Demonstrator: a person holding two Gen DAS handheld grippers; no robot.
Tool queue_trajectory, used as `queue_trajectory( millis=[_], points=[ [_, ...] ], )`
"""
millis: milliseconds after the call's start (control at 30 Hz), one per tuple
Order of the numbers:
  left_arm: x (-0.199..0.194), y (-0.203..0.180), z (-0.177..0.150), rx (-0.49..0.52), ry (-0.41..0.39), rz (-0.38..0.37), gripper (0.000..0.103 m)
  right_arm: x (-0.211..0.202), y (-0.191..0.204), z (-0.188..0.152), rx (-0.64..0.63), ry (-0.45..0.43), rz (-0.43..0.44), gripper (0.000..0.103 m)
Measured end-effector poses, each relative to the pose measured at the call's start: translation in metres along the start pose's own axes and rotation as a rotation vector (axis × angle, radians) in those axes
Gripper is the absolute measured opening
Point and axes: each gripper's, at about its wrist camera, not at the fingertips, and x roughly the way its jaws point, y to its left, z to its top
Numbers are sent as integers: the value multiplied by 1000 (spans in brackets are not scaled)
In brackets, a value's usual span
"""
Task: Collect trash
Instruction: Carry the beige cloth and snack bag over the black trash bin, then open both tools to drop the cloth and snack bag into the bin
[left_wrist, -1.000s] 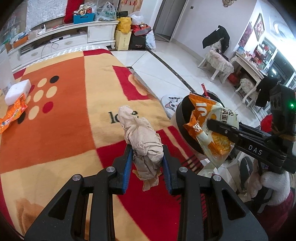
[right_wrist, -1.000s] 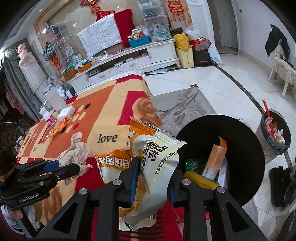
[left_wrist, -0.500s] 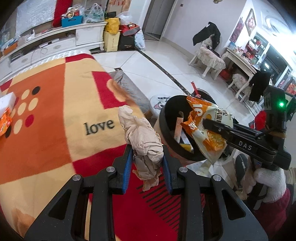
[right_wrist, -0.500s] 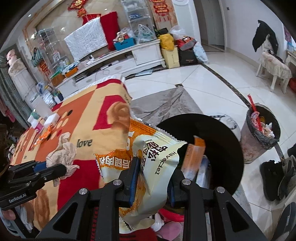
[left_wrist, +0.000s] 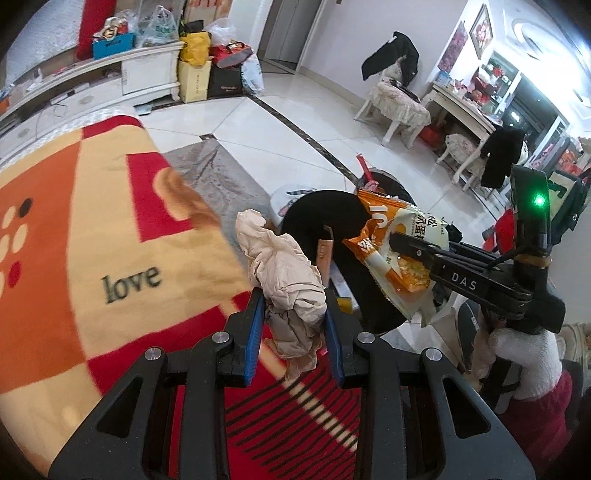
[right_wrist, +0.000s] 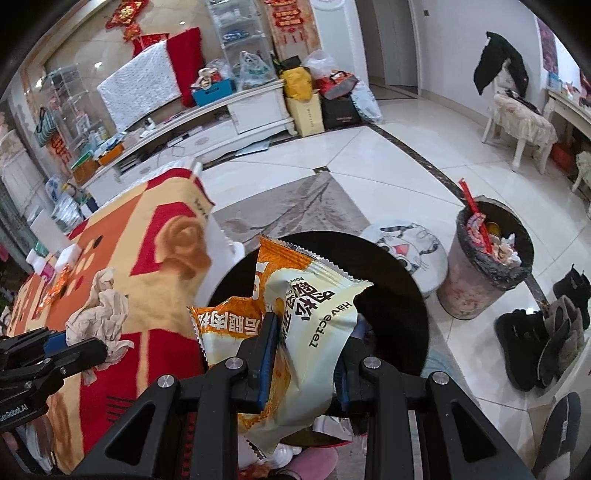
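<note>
The blanket (left_wrist: 110, 229) is lying under and left of the left gripper (left_wrist: 294, 317), the black bin (right_wrist: 402, 295) gaping just beyond the right gripper (right_wrist: 303, 354). That one is clamping the snack wrappers (right_wrist: 314, 332) over the bin; the left is pinching crumpled tissue (left_wrist: 288, 280) beside it.

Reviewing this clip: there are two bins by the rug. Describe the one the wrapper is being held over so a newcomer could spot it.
Start at the patterned rug. At its edge stands the black bin, under the wrapper held by the right gripper. Unlike the pinkish bin farther out on the tiles, it is wide and all black.
</note>
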Motion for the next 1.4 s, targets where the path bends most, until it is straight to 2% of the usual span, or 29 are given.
queue_trajectory(
  millis=[233, 467, 567, 633, 667, 700, 967, 1400],
  points=[
    [26, -19, 14, 11, 29, -62, 28, 7, -23, 7, 36, -5, -40, 26],
    [51, -22, 21, -31, 55, -106, 29, 13, -29, 18, 73, -23, -11, 26],
    [57, -20, 22, -45, 66, -128, 37, 17, -29, 21, 75, -27, -17, 27],
    [60, -18, 20, -44, 74, -137, 57, 20, -32, 22, 91, -25, -32, 46],
    [59, -18, 19, -44, 75, -141, 60, 21, -35, 21, 109, -24, -26, 52],
    [59, -17, 19, -43, 74, -143, 63, 21, -37, 20, 123, -22, -18, 52],
    [53, -17, 17, -35, 76, -111, 63, 21, -45, 9, 141, 3, -28, 53],
    [34, -3, 4, -41, 33, -5, 63, 26, -20, -3, 103, 28, -4, 53]
  ],
)
